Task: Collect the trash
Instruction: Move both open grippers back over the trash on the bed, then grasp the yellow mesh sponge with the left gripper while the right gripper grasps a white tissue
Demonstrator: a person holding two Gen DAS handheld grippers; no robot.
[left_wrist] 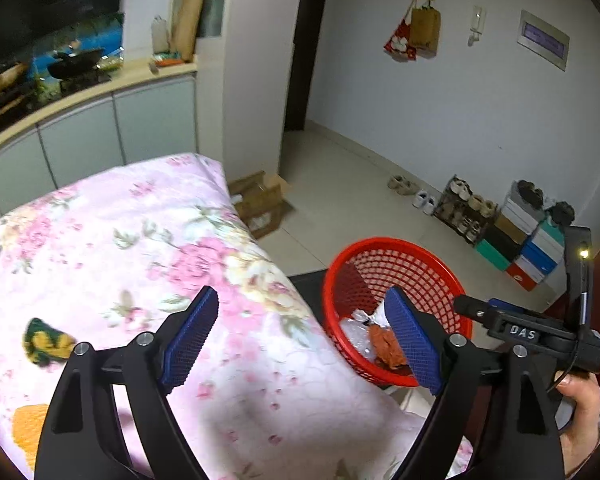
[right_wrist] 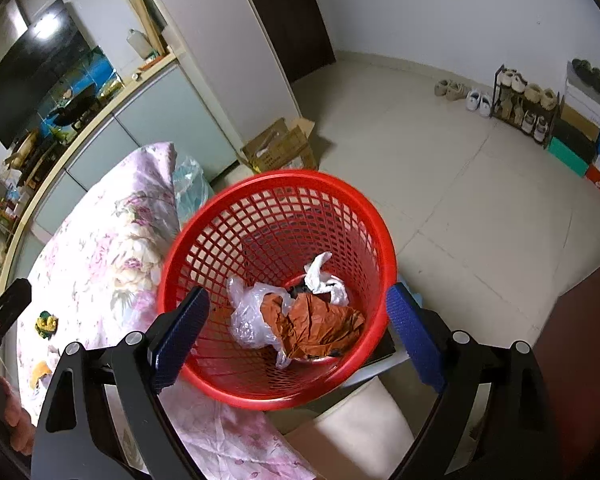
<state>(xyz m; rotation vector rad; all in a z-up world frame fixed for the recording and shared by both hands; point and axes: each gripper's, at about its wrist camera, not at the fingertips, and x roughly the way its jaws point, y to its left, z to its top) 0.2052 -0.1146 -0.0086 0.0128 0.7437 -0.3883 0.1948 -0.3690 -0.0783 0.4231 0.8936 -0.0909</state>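
Red basket (right_wrist: 276, 200) mouth open from above; bed (left_wrist: 140, 240) edge crowds its left side.

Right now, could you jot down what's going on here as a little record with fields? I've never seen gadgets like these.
Setting: flowered bedspread beside a red basket
In basket: clear plastic bag, brown crumpled paper, white scrap
On bedspread: green-yellow scrap, orange piece
Left gripper: open, empty, over the bedspread's edge
Right gripper: open, empty, above the basket
Left to collect: the two bedspread pieces
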